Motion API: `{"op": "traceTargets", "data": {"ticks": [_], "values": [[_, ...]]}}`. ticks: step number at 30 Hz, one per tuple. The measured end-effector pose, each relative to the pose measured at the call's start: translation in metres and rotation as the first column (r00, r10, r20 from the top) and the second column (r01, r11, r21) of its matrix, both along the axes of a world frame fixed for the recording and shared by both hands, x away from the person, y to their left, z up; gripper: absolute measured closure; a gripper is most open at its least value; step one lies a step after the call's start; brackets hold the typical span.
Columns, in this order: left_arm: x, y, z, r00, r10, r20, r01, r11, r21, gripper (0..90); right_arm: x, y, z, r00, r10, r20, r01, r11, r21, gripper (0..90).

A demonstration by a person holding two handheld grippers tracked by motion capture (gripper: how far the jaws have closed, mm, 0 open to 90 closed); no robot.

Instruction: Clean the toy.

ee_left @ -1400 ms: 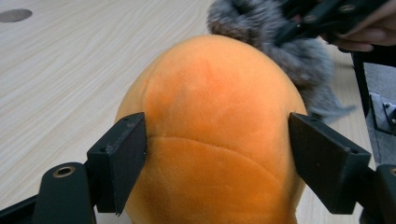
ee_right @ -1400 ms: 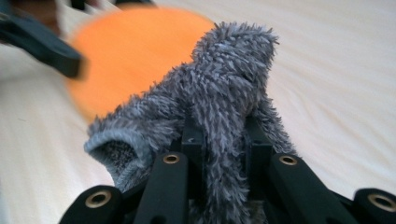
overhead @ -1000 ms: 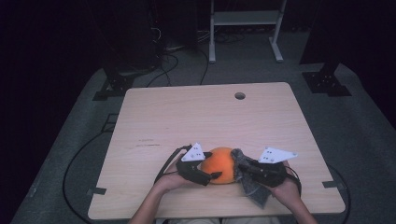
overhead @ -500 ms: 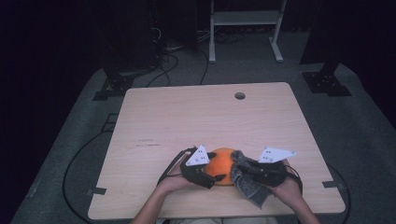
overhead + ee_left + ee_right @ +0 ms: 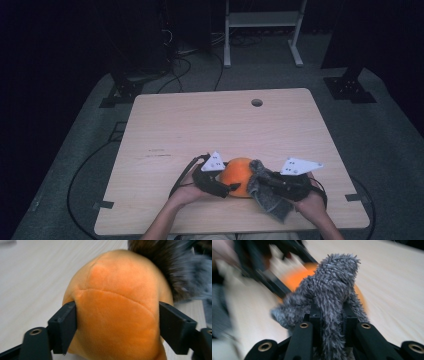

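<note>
Two hand-held grippers work on a round orange plush ball (image 5: pixel 239 176) at the near edge of the pale wooden worktop (image 5: pixel 220 125).

The left hand-held gripper (image 5: pixel 221 187) reaches in from the left and clamps the ball; in the left gripper view its two black jaws press on the ball's (image 5: pixel 117 307) flanks, having just been closing on it. The ball rests on the worktop between the two grippers, near the person's side. At the ball's right side lies a fuzzy grey cloth (image 5: pixel 266 194), touching its top and side and hanging toward the worktop's edge. The right hand-held gripper (image 5: pixel 264 182) has its jaws pressed together on that cloth (image 5: pixel 332 302), which stands up between them, with the orange ball just behind.
</note>
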State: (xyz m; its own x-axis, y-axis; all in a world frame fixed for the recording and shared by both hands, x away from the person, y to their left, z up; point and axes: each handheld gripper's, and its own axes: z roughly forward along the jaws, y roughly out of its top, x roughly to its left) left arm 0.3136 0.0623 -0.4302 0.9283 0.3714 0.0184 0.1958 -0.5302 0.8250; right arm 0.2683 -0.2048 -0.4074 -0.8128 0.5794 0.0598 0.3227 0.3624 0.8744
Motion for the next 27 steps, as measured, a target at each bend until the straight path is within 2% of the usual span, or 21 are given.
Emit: {"op": "traceTargets", "data": {"ticks": [1, 3, 5, 6, 7, 10, 12, 13, 15, 16, 17, 18, 20, 24, 26, 27], "values": [[-0.007, -0.008, 0.003, 0.9982, -0.021, 0.057, 0.019, 0.9993, 0.031, 23.1, -0.004, 0.007, 0.007, 0.9993, 0.034, 0.012, -0.035, 0.9988, 0.036, 75.0], [-0.015, -0.016, 0.006, 0.9919, -0.047, 0.118, 0.040, 0.9971, 0.065, 23.1, -0.006, 0.012, 0.009, 0.9989, 0.041, 0.023, -0.042, 0.9988, 0.025, 74.9], [-0.020, -0.019, 0.007, 0.9847, -0.073, 0.158, 0.055, 0.9918, 0.115, 23.1, -0.006, 0.021, 0.007, 0.9986, 0.034, 0.041, -0.033, 0.9989, -0.034, 74.7], [-0.019, -0.018, 0.006, 0.9844, -0.078, 0.158, 0.058, 0.9905, 0.125, 23.2, -0.004, 0.022, 0.003, 0.9990, 0.032, 0.031, -0.031, 0.9988, -0.038, 74.7], [-0.018, -0.016, 0.004, 0.9863, -0.079, 0.145, 0.063, 0.9914, 0.115, 23.3, -0.001, 0.019, -0.002, 0.9993, 0.034, 0.017, -0.034, 0.9991, -0.026, 74.8], [-0.009, -0.007, -0.001, 0.9942, -0.066, 0.086, 0.059, 0.9949, 0.082, 23.5, 0.006, 0.007, -0.009, 0.9999, 0.007, -0.012, -0.007, 0.9999, -0.007, 74.9], [-0.005, -0.002, -0.004, 0.9968, -0.059, 0.053, 0.056, 0.9964, 0.063, 22.7, 0.011, -0.007, -0.015, 0.9984, -0.047, -0.030, 0.047, 0.9984, -0.031, 75.0], [-0.003, 0.001, -0.006, 0.9978, -0.058, 0.032, 0.056, 0.9970, 0.054, 22.7, 0.011, -0.007, -0.015, 0.9984, -0.047, -0.030, 0.047, 0.9984, -0.031, 75.0], [-0.002, 0.003, -0.005, 0.9972, -0.074, -0.012, 0.074, 0.9971, 0.015, 19.1, 0.014, -0.015, -0.019, 0.9955, -0.086, -0.038, 0.084, 0.9946, -0.060, 74.9], [-0.002, 0.004, -0.004, 0.9966, -0.080, -0.019, 0.080, 0.9968, 0.000, 17.0, 0.015, -0.018, -0.021, 0.9946, -0.089, -0.054, 0.085, 0.9944, -0.062, 74.9], [-0.001, 0.004, -0.002, 0.9974, -0.070, -0.019, 0.069, 0.9975, -0.010, 15.2, 0.016, -0.019, -0.022, 0.9946, -0.088, -0.055, 0.085, 0.9945, -0.061, 74.9], [0.001, 0.002, -0.001, 0.9990, -0.042, -0.017, 0.041, 0.9989, -0.024, 13.1, 0.015, -0.017, -0.022, 0.9943, -0.101, -0.036, 0.098, 0.9926, -0.072, 74.9], [0.001, 0.001, -0.001, 0.9992, -0.038, -0.014, 0.038, 0.9990, -0.024, 13.4, 0.015, -0.016, -0.022, 0.9941, -0.106, -0.025, 0.104, 0.9915, -0.079, 74.9], [-0.004, -0.002, -0.004, 0.9992, -0.031, 0.026, 0.031, 0.9990, 0.034, 18.7, 0.014, -0.014, -0.019, 0.9935, -0.111, -0.025, 0.109, 0.9917, -0.069, 74.9], [-0.008, -0.004, -0.003, 0.9977, -0.048, 0.048, 0.046, 0.9978, 0.048, 19.6, 0.011, -0.011, -0.010, 0.9960, -0.087, -0.018, 0.087, 0.9961, -0.015, 74.3], [-0.010, -0.005, -0.002, 0.9966, -0.060, 0.056, 0.057, 0.9967, 0.058, 19.8, 0.007, -0.007, -0.003, 0.9987, -0.050, -0.006, 0.050, 0.9985, 0.022, 74.2]]}}
